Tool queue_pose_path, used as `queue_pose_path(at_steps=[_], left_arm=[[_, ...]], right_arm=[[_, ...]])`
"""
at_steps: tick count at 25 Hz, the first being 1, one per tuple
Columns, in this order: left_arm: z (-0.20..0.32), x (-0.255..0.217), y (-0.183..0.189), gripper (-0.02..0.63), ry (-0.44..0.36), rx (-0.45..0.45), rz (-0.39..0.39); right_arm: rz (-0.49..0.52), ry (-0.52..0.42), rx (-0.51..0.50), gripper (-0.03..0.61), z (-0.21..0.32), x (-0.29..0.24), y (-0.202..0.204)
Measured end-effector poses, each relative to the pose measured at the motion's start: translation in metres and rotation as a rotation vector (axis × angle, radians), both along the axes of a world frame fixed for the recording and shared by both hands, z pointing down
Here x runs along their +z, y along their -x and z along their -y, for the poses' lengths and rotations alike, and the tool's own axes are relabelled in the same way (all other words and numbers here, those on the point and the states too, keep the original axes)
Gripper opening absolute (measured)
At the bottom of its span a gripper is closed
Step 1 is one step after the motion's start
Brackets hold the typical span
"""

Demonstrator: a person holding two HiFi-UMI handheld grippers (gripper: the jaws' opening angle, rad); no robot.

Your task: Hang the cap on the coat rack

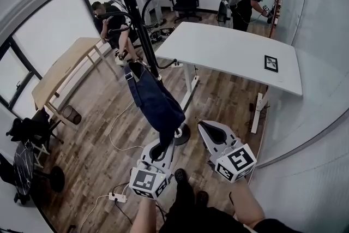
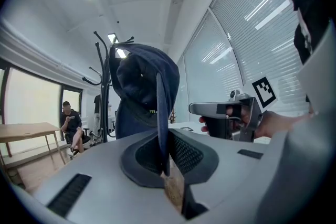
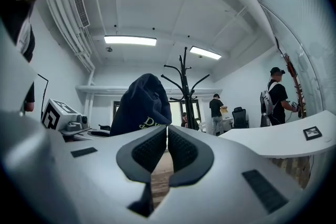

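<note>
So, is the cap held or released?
Held: the left hand-held gripper is shut on the edge of the cap, near the coat rack.

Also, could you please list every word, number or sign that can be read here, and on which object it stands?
"D…": pale lettering on the dark blue cap, right gripper view; only the first letter is sure, the rest is cut off by the jaw.
On the white table, the small frame: too small to read.
Each marker cube: black-and-white pattern, no words.
</note>
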State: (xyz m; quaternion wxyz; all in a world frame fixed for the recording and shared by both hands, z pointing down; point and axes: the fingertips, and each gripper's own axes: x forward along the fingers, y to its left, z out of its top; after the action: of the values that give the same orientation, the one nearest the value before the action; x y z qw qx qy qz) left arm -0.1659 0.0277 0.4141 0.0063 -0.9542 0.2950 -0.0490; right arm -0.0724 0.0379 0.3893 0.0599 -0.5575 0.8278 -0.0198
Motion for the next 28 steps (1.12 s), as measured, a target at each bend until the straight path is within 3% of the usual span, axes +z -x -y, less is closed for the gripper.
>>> queue_pose_path(at_steps=[9, 17, 22, 28], left_arm=[[0.054, 0.01, -0.065, 0.029, -0.016, 0.094, -0.009], [0.115, -0.004, -0.121, 0.03, -0.047, 0.206, -0.057], [0.141, -0.008, -0.151, 0.029, -0.114, 0.271, -0.013], [0.158, -0.002, -0.174, 0.029, -0.101, 0.316, 0.016]], right_arm=[[-0.022, 0.038, 0.083, 0.032, 0.047, 0.008, -0.058], [-0.076, 0.029, 0.186, 0.032, 0.106, -0.019, -0.109], [-0.056, 0.035, 0.233, 0.032, 0.128, -0.017, -0.132], [-0.026, 0.054, 0.263, 0.032, 0.148, -0.009, -0.154]])
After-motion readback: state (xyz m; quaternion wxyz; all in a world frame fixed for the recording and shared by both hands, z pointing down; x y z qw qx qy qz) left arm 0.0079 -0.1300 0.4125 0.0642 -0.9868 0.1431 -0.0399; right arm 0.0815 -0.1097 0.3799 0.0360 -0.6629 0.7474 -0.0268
